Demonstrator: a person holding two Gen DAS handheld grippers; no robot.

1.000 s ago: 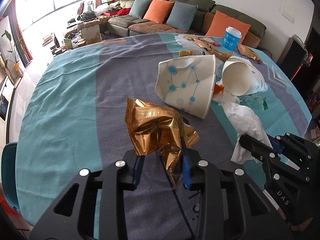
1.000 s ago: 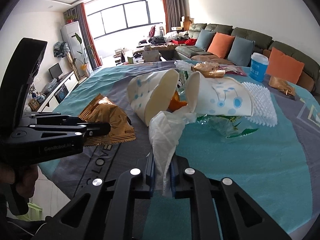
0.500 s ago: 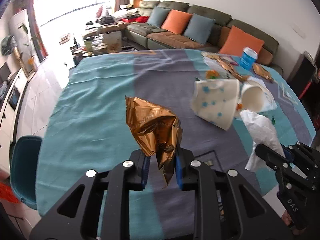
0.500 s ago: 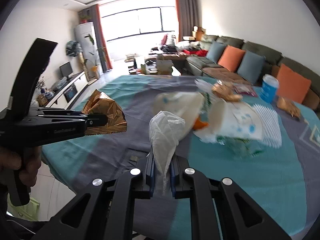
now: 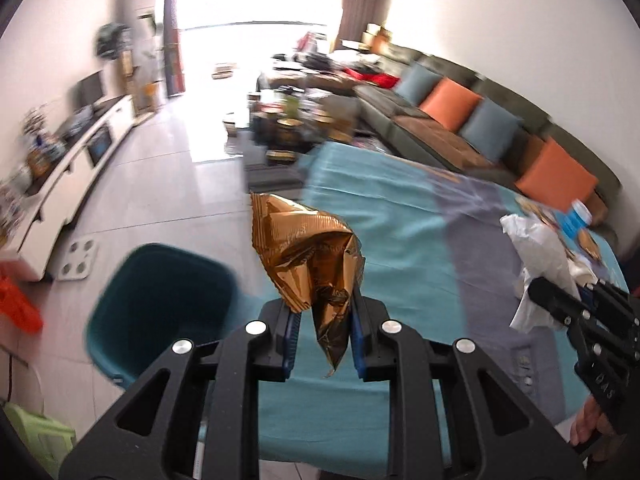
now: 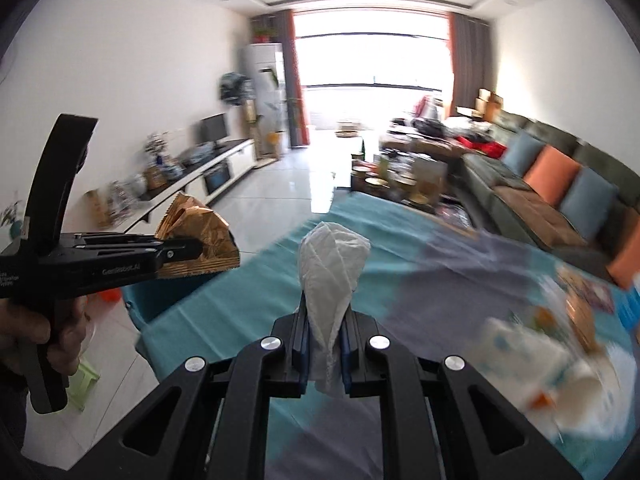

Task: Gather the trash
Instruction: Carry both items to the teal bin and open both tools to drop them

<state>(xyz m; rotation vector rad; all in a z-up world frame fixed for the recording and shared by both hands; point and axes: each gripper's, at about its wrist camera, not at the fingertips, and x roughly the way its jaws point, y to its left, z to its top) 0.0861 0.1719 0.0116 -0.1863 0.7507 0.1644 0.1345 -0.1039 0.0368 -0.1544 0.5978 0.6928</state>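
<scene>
Both tongs have swung off the table: left tongs [image 5: 323, 334] holding wrapper [image 5: 310, 256], right tongs [image 6: 325, 354] holding tissue [image 6: 330, 276], bin [image 5: 160, 312] now ahead-left.

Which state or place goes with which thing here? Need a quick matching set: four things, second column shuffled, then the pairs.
Things:
1. gold wrapper
2. white tissue
3. teal bin
4. paper cups

Place or state:
A. lying on the tablecloth
B. pinched in the right gripper
C. on the floor beside the table
D. pinched in the left gripper

Pairs: 1-D, 2-B, 3-C, 4-A
</scene>
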